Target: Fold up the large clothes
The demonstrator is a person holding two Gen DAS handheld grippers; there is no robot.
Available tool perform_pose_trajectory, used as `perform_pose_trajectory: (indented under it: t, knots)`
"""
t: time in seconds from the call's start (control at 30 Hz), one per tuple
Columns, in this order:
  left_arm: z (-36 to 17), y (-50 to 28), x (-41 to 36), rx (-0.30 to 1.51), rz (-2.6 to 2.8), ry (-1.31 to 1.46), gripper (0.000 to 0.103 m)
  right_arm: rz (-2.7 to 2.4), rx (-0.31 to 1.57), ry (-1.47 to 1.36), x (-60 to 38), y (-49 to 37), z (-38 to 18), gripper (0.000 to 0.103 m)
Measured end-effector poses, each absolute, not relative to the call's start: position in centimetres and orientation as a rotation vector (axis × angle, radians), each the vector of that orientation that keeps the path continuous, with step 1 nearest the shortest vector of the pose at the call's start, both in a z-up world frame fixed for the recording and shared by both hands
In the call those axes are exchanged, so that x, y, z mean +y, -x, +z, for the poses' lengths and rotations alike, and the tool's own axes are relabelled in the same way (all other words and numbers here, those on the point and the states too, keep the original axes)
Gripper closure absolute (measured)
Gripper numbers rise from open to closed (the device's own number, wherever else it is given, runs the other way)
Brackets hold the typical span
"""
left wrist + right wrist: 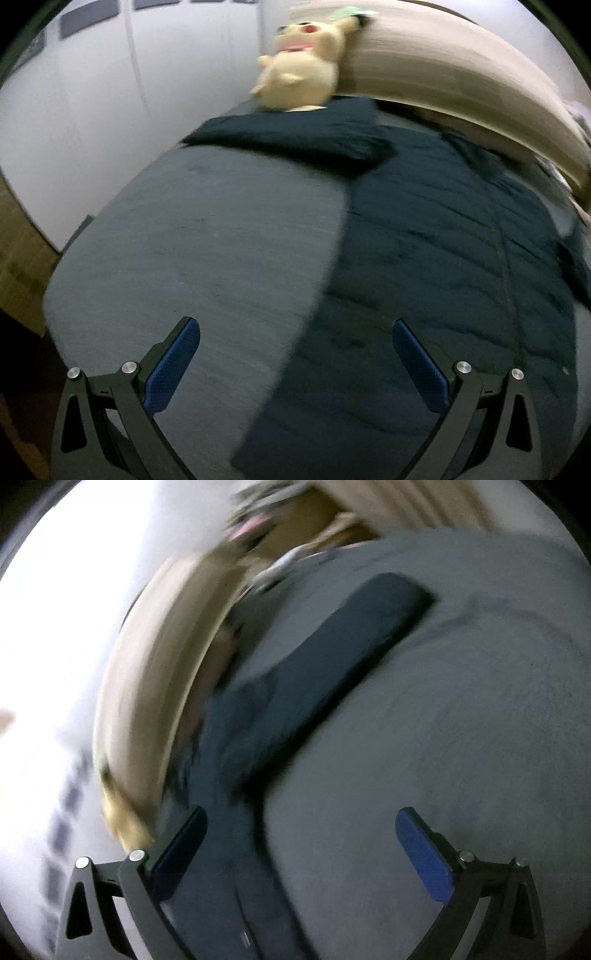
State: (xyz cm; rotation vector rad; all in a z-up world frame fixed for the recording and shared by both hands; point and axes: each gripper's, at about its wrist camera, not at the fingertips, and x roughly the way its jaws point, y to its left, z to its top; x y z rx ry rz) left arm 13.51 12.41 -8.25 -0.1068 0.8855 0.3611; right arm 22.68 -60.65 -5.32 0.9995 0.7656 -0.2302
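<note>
A large dark navy quilted jacket [443, 236] lies spread on a grey bed cover [192, 251], filling the right half of the left wrist view; one sleeve [295, 140] stretches left across the far end of the bed. My left gripper [295, 332] hangs open above the jacket's left edge, nothing between its blue pads [171, 369]. The right wrist view is motion-blurred: the navy jacket [229, 775] runs down the middle with a sleeve [354, 635] angled up to the right over the grey cover [443, 738]. My right gripper [301, 823] is open just above the fabric, holding nothing.
A yellow plush toy [299, 70] sits at the head of the bed against a pale wooden headboard [461, 81]. White wardrobe doors [92, 110] stand to the left, with wooden floor [18, 266] beside the bed. In the right wrist view the headboard [155, 672] curves along the left.
</note>
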Motion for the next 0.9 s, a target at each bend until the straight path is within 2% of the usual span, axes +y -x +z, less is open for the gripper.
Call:
perform_pose_trajectory:
  t: [0.17,0.43,0.53,0.6,0.63,0.73,0.77,0.9]
  knots:
    - [-11.4,-15.4,15.8,0.971,0.46,0.167,0.0,-0.296,0.682,-1.195,-67.6,-25.7,-7.4,0.024]
    - [-12.3,-17.7,20.9,0.909,0.599,0.191,0.0,-0.388,0.706,-1.222,-71.0,-31.6,-11.1,0.027]
    - [-13.0,-18.6,22.4,0.894,0.633,0.21,0.0,-0.407,0.705,-1.196,-71.8,-32.9,-11.2,0.037]
    - [-14.0,-19.2,23.6,0.9,0.644,0.222,0.0,-0.435,0.748,-1.13,-72.1,-33.9,-11.2,0.047]
    - [-14.9,-20.0,24.0,0.919,0.645,0.23,0.0,-0.472,0.796,-1.079,-72.3,-34.4,-11.4,0.068]
    - [-16.5,-19.9,24.6,0.953,0.633,0.245,0.0,-0.525,0.86,-0.988,-72.4,-35.9,-10.6,0.086]
    - [-17.0,-20.2,24.8,0.949,0.626,0.257,0.0,-0.537,0.867,-0.916,-71.9,-36.7,-9.4,0.09]
    - [-17.5,-19.5,26.4,0.921,0.59,0.33,0.0,-0.508,0.811,-0.669,-68.2,-39.8,-2.7,0.092]
